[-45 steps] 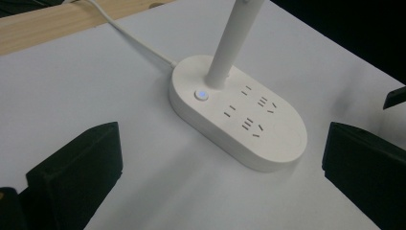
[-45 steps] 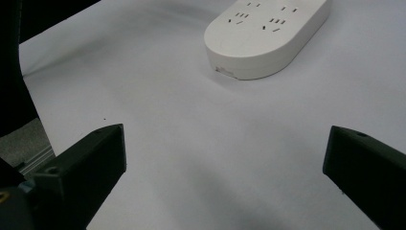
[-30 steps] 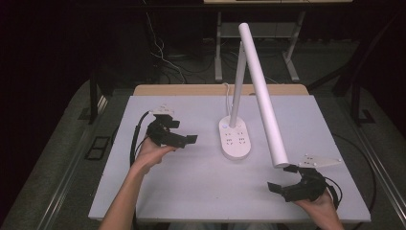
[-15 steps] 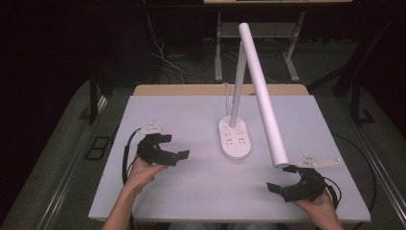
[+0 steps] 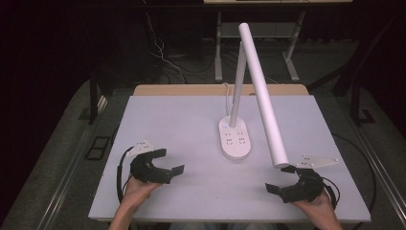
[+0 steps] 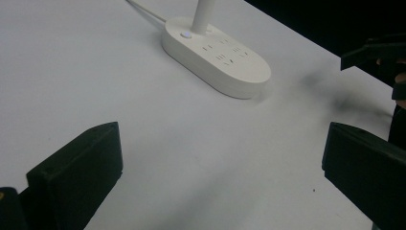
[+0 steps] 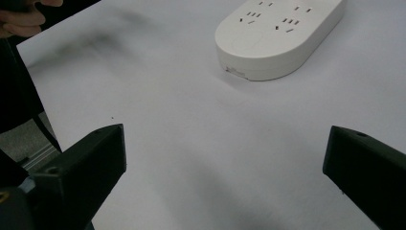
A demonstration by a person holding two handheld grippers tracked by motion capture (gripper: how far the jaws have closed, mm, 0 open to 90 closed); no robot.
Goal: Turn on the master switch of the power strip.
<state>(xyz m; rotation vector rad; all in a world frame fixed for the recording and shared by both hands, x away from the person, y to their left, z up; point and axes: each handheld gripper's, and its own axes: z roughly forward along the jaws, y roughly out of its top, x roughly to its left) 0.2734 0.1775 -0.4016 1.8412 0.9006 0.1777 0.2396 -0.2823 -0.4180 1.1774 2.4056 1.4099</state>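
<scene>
White lamp stem cropped, left tool view.

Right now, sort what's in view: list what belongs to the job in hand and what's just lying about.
In the job:
- desk lamp with socket base, nearest both grippers
- left gripper, open, empty
- right gripper, open, empty

Just there:
- white table bearing the lamp
- lamp's white cord
- floor cables behind the table
</scene>
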